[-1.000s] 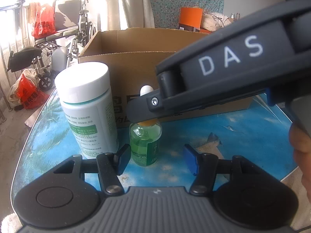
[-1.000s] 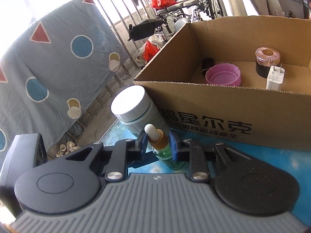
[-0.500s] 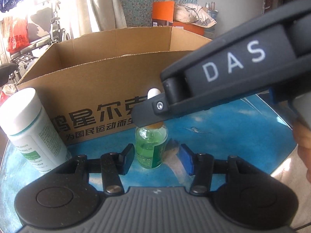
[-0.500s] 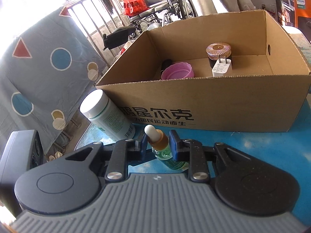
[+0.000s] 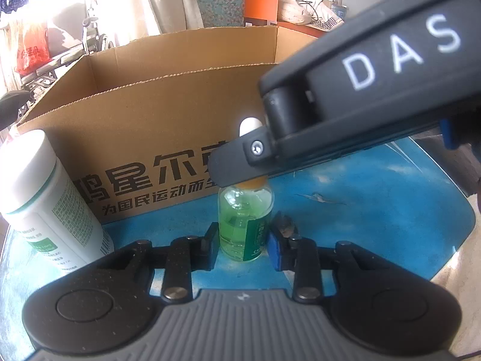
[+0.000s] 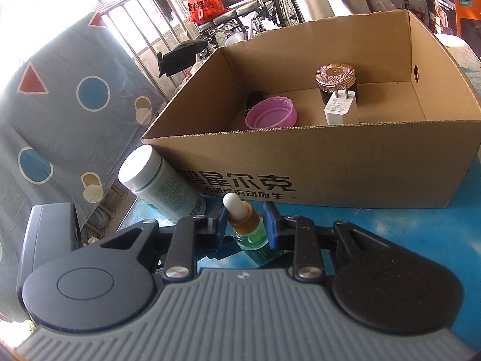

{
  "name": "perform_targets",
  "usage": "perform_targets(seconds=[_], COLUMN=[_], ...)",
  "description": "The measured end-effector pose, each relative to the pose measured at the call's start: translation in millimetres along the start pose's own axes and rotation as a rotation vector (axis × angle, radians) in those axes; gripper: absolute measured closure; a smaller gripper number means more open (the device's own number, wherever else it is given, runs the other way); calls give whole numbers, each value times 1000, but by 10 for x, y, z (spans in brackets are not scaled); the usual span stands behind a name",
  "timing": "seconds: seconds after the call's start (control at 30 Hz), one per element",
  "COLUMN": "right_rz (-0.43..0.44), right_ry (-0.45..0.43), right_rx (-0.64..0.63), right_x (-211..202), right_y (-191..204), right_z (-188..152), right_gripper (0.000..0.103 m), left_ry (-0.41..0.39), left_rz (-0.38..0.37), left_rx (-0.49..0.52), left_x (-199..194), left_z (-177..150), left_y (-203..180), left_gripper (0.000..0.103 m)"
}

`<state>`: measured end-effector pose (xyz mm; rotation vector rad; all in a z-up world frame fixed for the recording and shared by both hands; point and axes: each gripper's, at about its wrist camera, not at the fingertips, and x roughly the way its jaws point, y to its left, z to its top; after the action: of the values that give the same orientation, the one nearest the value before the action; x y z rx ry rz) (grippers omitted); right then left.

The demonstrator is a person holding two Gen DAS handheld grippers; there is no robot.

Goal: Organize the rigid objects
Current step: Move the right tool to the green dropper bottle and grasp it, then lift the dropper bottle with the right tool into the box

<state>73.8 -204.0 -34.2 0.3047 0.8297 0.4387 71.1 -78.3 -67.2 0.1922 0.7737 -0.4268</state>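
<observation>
A small green dropper bottle (image 5: 244, 225) with an orange collar and white bulb stands on the blue table in front of a cardboard box (image 5: 156, 120). My left gripper (image 5: 243, 245) is shut on the bottle's body, pads touching both sides. My right gripper (image 6: 245, 225) straddles the bottle's neck (image 6: 245, 218) from above with a small gap on each side, so it stands open. Its body crosses the left wrist view (image 5: 360, 96). A white pill bottle (image 5: 42, 204) with green label stands left of the dropper bottle, also in the right wrist view (image 6: 159, 183).
The box (image 6: 345, 177) holds a pink lid (image 6: 270, 117), a white charger plug (image 6: 341, 108), a dark jar with a copper lid (image 6: 335, 82) and a dark item in the corner. A patterned sheet (image 6: 60, 114), railing and wheelchair (image 6: 255, 9) lie beyond the table's left edge.
My left gripper has swung right past the pill bottle, moved in and closed on the dropper bottle. My right gripper has loosened on the bottle's neck and tilted to look deeper into the box.
</observation>
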Motion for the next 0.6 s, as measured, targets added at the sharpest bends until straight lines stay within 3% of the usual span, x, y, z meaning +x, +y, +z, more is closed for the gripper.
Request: perform_targets(seconds=[0.6], right_rz=[-5], right_ry=[-11], right_rx=[-18], right_x=[-40], right_y=[18], right_z=[4], right_gripper=[81], left_ry=[-15], left_rz=[-12], left_rx=[8], left_x=[-52], left_z=[-18], left_y=[-22], left_gripper=[70])
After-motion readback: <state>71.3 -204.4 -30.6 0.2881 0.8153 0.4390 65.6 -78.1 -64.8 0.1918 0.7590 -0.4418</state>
